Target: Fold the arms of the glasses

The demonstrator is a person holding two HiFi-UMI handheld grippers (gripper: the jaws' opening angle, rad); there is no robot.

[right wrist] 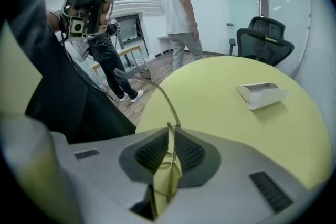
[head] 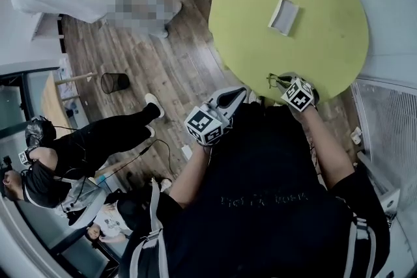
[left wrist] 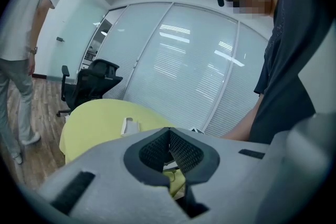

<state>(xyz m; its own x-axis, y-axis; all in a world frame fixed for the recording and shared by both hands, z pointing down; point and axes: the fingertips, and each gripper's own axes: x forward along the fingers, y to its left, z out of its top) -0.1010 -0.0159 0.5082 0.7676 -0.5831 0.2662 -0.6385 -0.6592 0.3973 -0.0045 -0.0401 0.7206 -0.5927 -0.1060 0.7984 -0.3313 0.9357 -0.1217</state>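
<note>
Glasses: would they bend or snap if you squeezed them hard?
Probably light and bendy: the glasses have a thin wire arm. Likely fragile too, so the right tool, shut on the frame, shouldn't pinch hard.

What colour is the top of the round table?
Pale yellow-green, plain with no pattern. The round table shows best in the head view.

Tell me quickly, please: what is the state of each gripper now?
Left gripper: shut, nothing between the jaws.
Right gripper: shut on the glasses.
</note>
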